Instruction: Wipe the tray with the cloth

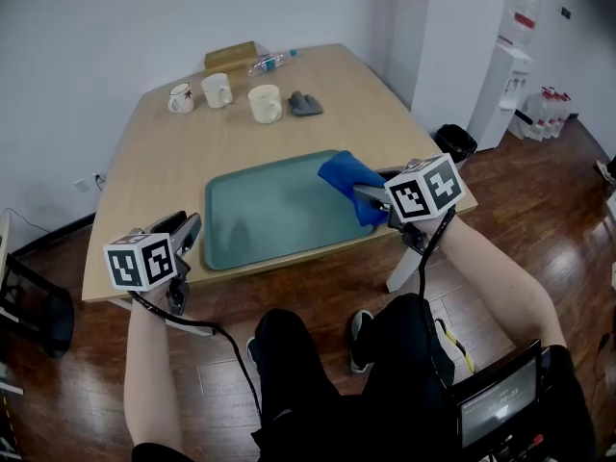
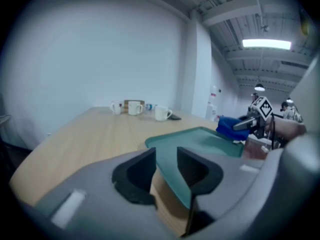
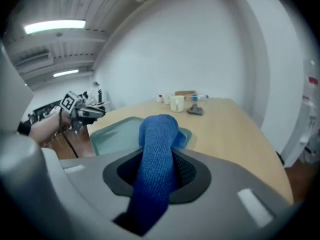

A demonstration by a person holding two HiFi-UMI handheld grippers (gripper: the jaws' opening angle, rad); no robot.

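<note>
**Soft cloth pinched at the tray's 3 o'clock edge, left tongs spread and empty**

The blue cloth [image 1: 348, 176] is held pinched in the right gripper [image 1: 371, 195]. In the right gripper view it stands up between the two pads as a thick knitted roll [image 3: 157, 149]. It is judged light, soft and easily crushed, with a nap that should drag rather than slide on smooth plastic. A hold low on the bundle is advised, so that a loose pad of fabric is left free to meet the surface.

The green tray [image 1: 279, 210] lies flat at the middle of the table [image 1: 144, 171], and the cloth is carried over its 3 o'clock edge. The tray is judged stiff, light and slick, and likely to skate when rubbed. A steadying hold on its raised rim at 8 o'clock would be suitable.

The left gripper [image 1: 188, 234] is found just beside that corner. Its tongs are spread with nothing pressed between them, and the tray's corner [image 2: 200, 139] is seen through the gap.

The tray's near rim lies close to the table's near edge, at 6 o'clock, so strokes toward the person are best kept short. Open tabletop is available at 9 o'clock and 12 o'clock. Three mugs [image 1: 265, 104] and a small grey object [image 1: 305, 104] stand well apart from the tray at 12 o'clock, and are unlikely to be disturbed.
</note>
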